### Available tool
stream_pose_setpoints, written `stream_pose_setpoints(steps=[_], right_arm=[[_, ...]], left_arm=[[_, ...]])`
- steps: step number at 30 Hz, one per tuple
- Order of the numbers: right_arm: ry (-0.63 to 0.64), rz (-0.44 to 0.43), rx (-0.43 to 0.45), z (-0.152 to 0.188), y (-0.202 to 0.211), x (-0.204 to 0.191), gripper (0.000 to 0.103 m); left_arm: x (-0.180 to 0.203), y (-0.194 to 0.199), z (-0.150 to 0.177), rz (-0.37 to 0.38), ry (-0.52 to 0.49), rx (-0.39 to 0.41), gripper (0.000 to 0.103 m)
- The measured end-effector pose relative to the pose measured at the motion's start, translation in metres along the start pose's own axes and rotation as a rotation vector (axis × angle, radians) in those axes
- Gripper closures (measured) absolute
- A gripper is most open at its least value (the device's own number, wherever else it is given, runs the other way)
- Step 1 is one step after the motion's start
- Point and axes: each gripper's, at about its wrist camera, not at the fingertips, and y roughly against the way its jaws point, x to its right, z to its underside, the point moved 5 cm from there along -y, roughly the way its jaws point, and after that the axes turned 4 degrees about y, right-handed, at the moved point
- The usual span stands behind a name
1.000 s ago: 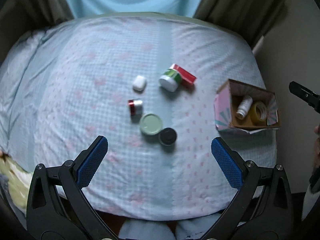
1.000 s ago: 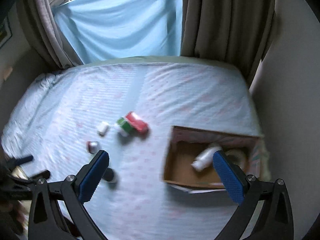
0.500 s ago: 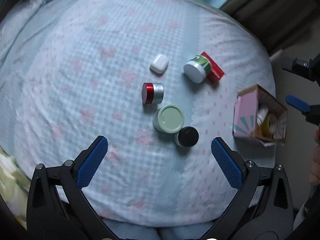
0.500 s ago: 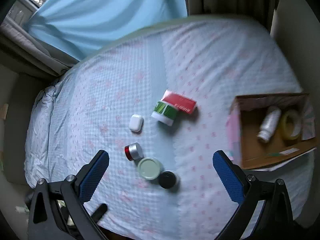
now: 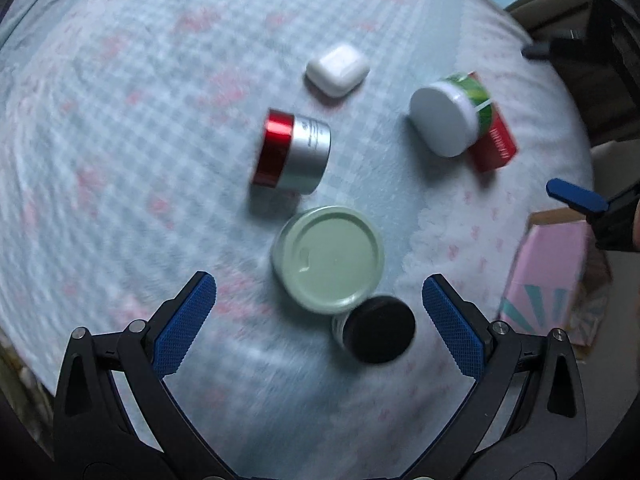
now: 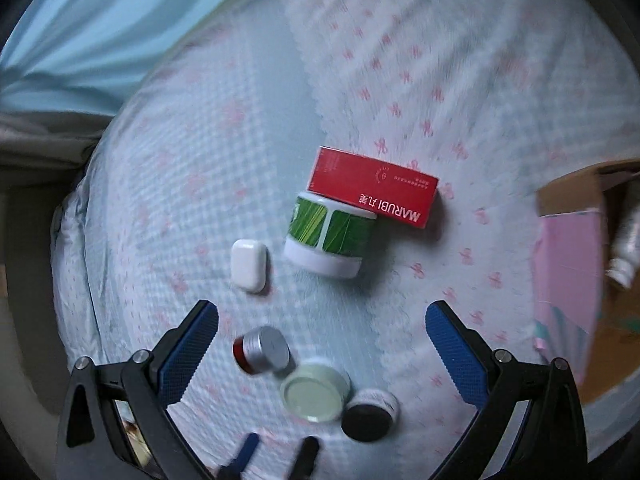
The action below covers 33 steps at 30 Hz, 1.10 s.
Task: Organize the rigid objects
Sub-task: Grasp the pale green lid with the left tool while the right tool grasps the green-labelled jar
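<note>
Several small items lie on the bed. A pale green lidded jar [image 5: 329, 259] touches a black-lidded jar [image 5: 376, 334]. A red-and-silver jar [image 5: 293, 150] lies on its side. Beyond it are a white earbud case [image 5: 337, 69], a green-labelled white jar [image 5: 450, 117] and a red box [image 5: 494, 140]. My left gripper [image 5: 318, 326] is open just above the green and black jars. My right gripper [image 6: 322, 350] is open over the same cluster, with the green-labelled jar [image 6: 330, 238] and red box [image 6: 374, 192] ahead. The right gripper's fingers [image 5: 574, 198] show at the left view's right edge.
A pink cardboard box [image 5: 554, 276] stands at the bed's right edge; in the right wrist view [image 6: 568, 264] it holds a white bottle [image 6: 624, 252]. The bedspread [image 5: 120, 160] is light blue check with pink bows. A light blue curtain [image 6: 100, 20] hangs beyond the bed.
Both grippers have come down much closer to the cluster of jars. The objects have not moved. Both stay open.
</note>
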Motion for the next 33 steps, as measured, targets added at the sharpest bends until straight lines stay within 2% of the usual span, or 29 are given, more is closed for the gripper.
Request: stream_pose_setpoints(steps=[5, 9, 12, 13, 19, 20, 21, 22, 23, 33], right_arm=[[-0.125, -0.038, -0.043, -0.017, -0.038, 0.012, 0.0], [-0.19, -0.059, -0.075, -0.023, -0.06, 0.019, 0.0], [-0.215, -0.049, -0.097, -0.028, -0.072, 0.02, 0.0], [-0.23, -0.059, -0.102, -0.029, -0.075, 0.02, 0.0], [-0.272, -0.049, -0.136, -0.036, -0.087, 0.02, 0.02], [-0.28, -0.051, -0.135, -0.038, -0.088, 0.021, 0.028], [-0.288, -0.063, -0.133, -0.039, -0.089, 0.021, 0.032], [-0.299, -0.081, -0.131, -0.041, -0.089, 0.02, 0.034], [-0.301, -0.08, -0.133, -0.041, -0.089, 0.02, 0.036], [-0.294, -0.074, -0.127, -0.038, -0.073, 0.018, 0.036]], left_arm=[[0.008, -0.034, 0.008, -0.051, 0.022, 0.016, 0.001], [0.009, -0.046, 0.01, -0.072, 0.035, 0.031, 0.003], [0.01, -0.054, 0.011, -0.091, 0.034, 0.026, 0.007], [0.01, -0.056, 0.011, -0.095, 0.032, 0.024, 0.012], [0.019, -0.066, 0.011, -0.125, -0.003, -0.006, 0.015], [0.021, -0.068, 0.011, -0.13, -0.012, -0.009, 0.015], [0.026, -0.07, 0.01, -0.134, -0.018, -0.011, 0.017], [0.029, -0.071, 0.01, -0.144, -0.023, -0.009, 0.027], [0.03, -0.07, 0.01, -0.148, -0.027, -0.006, 0.03], [0.038, -0.063, 0.019, -0.086, -0.003, -0.002, 0.032]])
